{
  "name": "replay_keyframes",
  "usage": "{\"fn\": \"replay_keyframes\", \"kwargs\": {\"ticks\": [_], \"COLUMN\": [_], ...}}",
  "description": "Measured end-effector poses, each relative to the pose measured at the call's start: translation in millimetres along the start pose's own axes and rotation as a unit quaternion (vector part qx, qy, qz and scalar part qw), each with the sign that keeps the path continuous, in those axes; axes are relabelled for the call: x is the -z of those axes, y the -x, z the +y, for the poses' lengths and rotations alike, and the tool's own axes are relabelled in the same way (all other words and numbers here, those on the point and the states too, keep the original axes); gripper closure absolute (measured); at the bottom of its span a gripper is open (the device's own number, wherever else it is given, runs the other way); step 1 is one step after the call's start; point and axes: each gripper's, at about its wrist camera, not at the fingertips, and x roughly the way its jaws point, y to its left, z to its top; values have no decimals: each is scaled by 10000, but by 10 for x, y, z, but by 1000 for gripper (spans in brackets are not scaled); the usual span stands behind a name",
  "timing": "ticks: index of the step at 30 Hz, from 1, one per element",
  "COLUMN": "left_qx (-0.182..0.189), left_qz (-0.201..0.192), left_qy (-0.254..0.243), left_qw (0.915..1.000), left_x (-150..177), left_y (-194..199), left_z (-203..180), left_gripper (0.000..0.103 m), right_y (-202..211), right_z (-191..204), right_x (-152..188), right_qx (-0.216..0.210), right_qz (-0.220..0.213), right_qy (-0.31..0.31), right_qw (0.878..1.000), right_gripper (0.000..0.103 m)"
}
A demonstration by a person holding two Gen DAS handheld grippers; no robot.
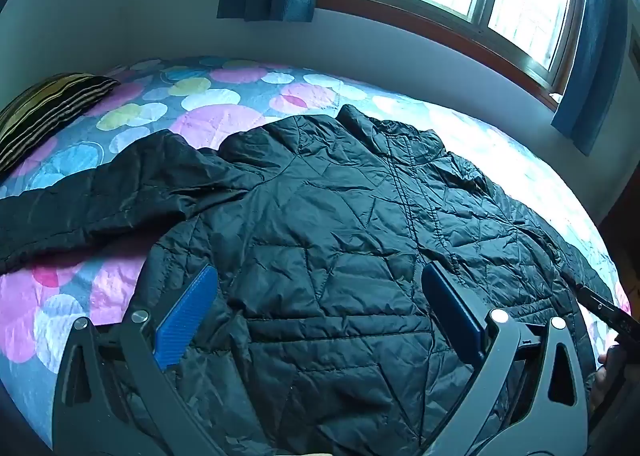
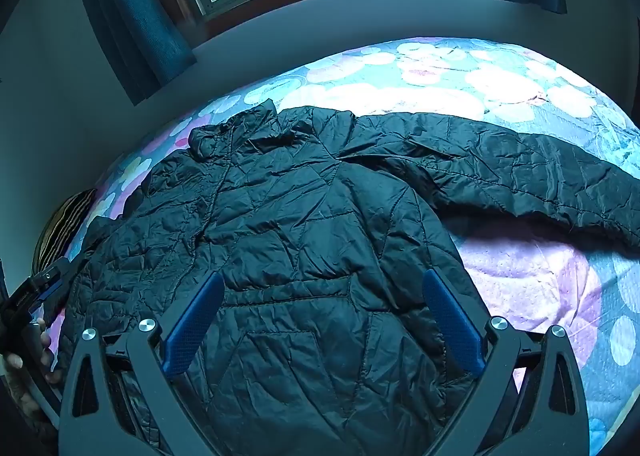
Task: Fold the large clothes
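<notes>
Left wrist view: black quilted jacket (image 1: 340, 236) lies spread on the floral bedspread (image 1: 120, 288) | my left gripper (image 1: 320, 312) and right gripper (image 2: 324, 316) gape wide, holding nothing | risk: slippery shell slides, sleeves (image 2: 520, 176) bunch.

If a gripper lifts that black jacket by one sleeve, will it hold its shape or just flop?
Probably flop: the jacket lies limp and creased on the bed, its sleeve sagging. It looks light for its size, being thin quilted padding. The shiny fabric may slip between the pads.
</notes>
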Motion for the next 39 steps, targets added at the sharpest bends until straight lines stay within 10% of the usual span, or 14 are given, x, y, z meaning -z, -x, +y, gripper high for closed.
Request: {"fn": "replay_keyframes", "kwargs": {"ticks": [39], "left_qx": [196], "left_qz": [133], "left_qy": [-55], "left_qw": [9997], "left_x": [12], "left_y": [30], "left_z": [8], "left_gripper": [2], "right_y": [12], "right_z": [5], "right_x": [-11], "right_qx": [-178], "right_qz": [28], "right_qy": [-90], "right_qw": [9998], "right_gripper": [4]}}
